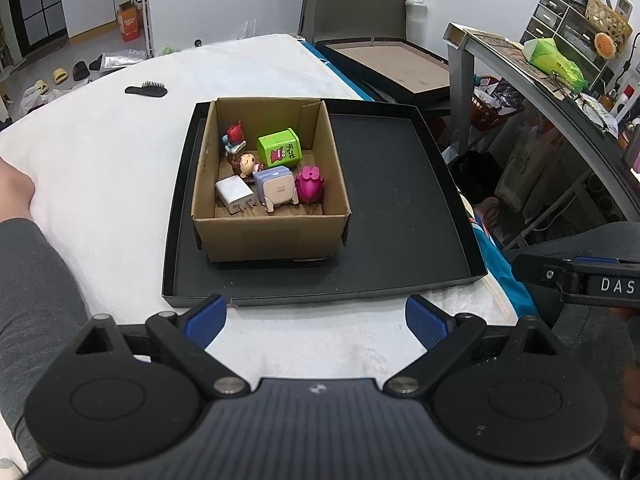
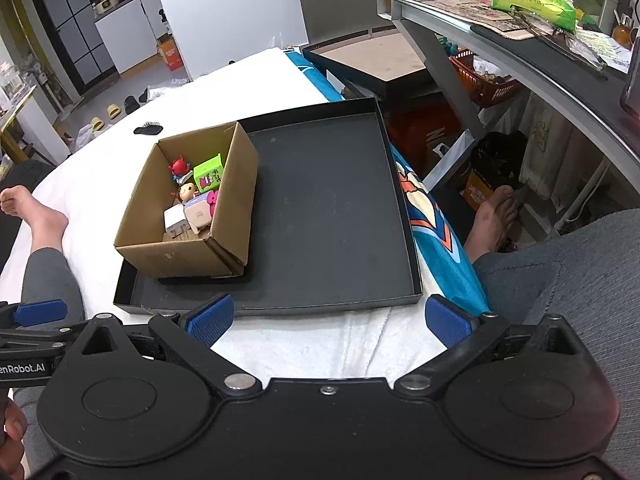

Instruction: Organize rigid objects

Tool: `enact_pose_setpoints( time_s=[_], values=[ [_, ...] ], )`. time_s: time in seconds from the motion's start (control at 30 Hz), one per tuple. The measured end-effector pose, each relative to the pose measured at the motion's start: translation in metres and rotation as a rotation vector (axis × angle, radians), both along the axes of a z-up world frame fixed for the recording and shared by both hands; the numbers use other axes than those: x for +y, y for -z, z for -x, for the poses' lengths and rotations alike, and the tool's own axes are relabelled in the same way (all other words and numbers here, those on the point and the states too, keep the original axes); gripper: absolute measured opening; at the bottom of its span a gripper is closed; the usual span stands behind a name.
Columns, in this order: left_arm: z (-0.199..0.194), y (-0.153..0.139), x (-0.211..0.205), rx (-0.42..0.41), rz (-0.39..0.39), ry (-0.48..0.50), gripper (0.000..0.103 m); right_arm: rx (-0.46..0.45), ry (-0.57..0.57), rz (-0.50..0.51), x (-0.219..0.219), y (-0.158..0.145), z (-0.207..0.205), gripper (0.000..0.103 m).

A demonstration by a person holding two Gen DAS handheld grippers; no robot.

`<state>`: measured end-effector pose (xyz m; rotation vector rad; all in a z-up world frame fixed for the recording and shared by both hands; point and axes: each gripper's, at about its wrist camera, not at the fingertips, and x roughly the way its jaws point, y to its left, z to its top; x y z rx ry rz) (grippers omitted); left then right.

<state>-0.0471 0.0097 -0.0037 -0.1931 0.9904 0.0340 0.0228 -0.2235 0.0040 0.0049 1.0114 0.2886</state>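
I see the right part of the black tray (image 2: 332,216) bare, open from above (its low rim all round); the cardboard box (image 2: 188,200) walls off its left side, toys crowding inside.

Ahead of the fingers, the cardboard box (image 2: 188,216) has a near wall that hides the lower parts of the white charger (image 2: 175,222) and the toys behind it. The green carton's (image 1: 280,151) print is too small to read. A person's foot (image 1: 14,192) is cut off at the left edge.
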Motion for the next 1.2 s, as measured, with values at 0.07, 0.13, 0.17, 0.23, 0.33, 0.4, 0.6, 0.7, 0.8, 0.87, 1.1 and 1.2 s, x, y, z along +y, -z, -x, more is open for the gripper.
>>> enact_pose_setpoints(
  time_s=[0.07,0.13,0.17,0.23,0.33,0.4,0.6,0.7,0.8,0.87,1.1,1.2],
  values=[
    [-0.0001,0.0002,0.0,0.001,0.003,-0.002,0.095,0.002,-0.001,-0.001,-0.0002,0.0001,-0.0003,0.103],
    [0.0001,-0.0005,0.0,0.0,0.001,-0.004,0.095,0.003,0.001,0.0,-0.0002,0.0001,-0.0006,0.103],
    [0.0001,-0.0008,-0.0004,0.0,0.0,-0.004,0.095,0.003,0.001,0.001,0.0,0.0001,-0.0007,0.103],
    [0.0003,-0.0008,-0.0004,0.0,0.0,-0.004,0.095,0.002,0.0,0.002,0.0001,0.0,-0.0004,0.103],
    [0.0001,-0.0015,-0.0008,-0.002,-0.002,0.0,0.095,0.003,0.0,0.001,0.0,-0.0002,-0.0006,0.103],
    [0.0004,-0.0023,-0.0011,-0.004,-0.004,-0.001,0.095,-0.001,-0.001,0.0,-0.0002,-0.0009,0.0,0.103],
    [0.0002,-0.0026,-0.0019,-0.006,-0.002,0.002,0.095,-0.001,-0.004,-0.003,-0.0008,-0.0014,0.0003,0.103],
    [-0.0001,-0.0033,-0.0028,-0.008,-0.003,0.006,0.095,-0.001,-0.003,-0.002,-0.0007,-0.0015,0.0005,0.103],
    [0.0,-0.0038,-0.0039,-0.008,-0.005,0.006,0.095,0.0,-0.003,-0.004,-0.0017,-0.0015,0.0007,0.103],
    [0.0,-0.0038,-0.004,-0.007,-0.005,0.005,0.095,-0.001,0.0,-0.004,-0.0021,-0.0019,0.0008,0.103],
    [0.0008,-0.0039,-0.0046,-0.01,-0.01,0.013,0.095,-0.005,-0.004,-0.007,-0.0021,-0.0024,0.0024,0.103],
    [0.0012,-0.0037,-0.0051,-0.01,-0.009,0.012,0.095,0.001,-0.002,-0.007,-0.0027,-0.0015,0.0012,0.103]
  ],
)
